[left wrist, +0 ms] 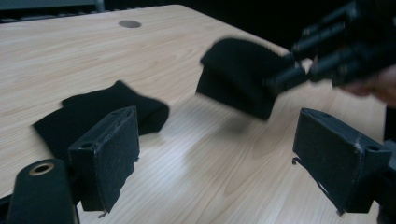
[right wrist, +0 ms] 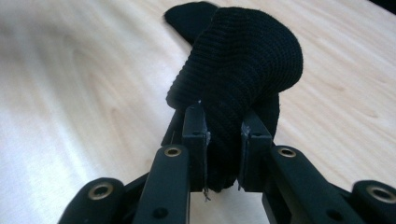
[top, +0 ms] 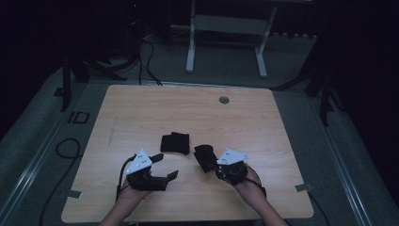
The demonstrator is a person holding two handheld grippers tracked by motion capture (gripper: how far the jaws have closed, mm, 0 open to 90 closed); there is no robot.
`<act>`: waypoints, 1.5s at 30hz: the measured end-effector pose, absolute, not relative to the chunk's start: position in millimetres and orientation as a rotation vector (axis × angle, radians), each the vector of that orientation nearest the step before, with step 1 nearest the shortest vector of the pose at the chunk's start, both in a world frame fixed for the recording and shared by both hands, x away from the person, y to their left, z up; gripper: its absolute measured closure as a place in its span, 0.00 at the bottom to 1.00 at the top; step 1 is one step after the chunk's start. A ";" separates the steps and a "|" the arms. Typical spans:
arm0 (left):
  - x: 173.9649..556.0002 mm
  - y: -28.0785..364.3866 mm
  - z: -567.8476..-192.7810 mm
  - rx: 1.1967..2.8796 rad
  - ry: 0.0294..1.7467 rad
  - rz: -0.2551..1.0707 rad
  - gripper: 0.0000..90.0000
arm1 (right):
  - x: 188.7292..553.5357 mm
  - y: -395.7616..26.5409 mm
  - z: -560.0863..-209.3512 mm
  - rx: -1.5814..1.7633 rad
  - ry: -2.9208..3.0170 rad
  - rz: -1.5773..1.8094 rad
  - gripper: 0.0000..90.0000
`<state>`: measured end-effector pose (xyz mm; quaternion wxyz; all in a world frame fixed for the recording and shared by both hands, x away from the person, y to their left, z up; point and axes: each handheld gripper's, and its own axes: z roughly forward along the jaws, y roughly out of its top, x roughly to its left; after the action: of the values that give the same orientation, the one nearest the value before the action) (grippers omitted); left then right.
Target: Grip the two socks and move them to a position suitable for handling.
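A black knitted cloth [top: 175,143] lies flat on the wooden table [top: 141,113], a little ahead of both hands. A second black knitted cloth [top: 205,157] is folded over and hangs lifted off the table, with my right gripper [top: 214,167] shut on its lower edge. In the right gripper view the pads pinch this cloth [right wrist: 243,60] at the right gripper [right wrist: 225,126], and the flat cloth [right wrist: 189,16] peeks out behind it. My left gripper [top: 165,166] stands open and holds nothing. In the left gripper view the left gripper [left wrist: 219,154] faces the flat cloth [left wrist: 102,109] and the held cloth [left wrist: 238,74].
A round grommet hole [top: 224,100] sits near the table's far edge. Beyond the table stands a white frame [top: 190,47] on the dark floor. Cables [top: 68,146] lie on the floor at the left. The surroundings are dim.
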<state>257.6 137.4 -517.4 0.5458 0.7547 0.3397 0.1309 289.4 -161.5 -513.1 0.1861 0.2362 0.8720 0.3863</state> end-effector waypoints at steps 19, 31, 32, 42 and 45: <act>296.4 91.5 -513.4 1.867 0.697 0.150 0.33 | 266.5 -151.9 -503.9 0.544 2.466 1.133 0.85; 290.3 88.8 -510.6 1.869 0.678 0.199 0.94 | 266.5 -155.6 -503.9 0.549 2.458 1.118 0.85; 288.4 89.1 -509.0 1.870 0.670 0.213 0.94 | 267.0 -156.2 -503.8 0.550 2.456 1.119 0.84; 279.4 99.3 -492.5 1.937 0.640 0.274 0.96 | 275.6 -167.5 -501.5 0.585 2.460 1.159 0.83; 277.5 101.2 -491.5 1.966 0.627 0.290 0.96 | 273.9 -167.0 -502.5 0.565 2.474 1.149 0.83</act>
<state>277.5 101.2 -491.5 0.5046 0.8145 0.2599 0.1200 273.9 -167.0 -502.5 0.1772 0.1996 0.8740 0.4061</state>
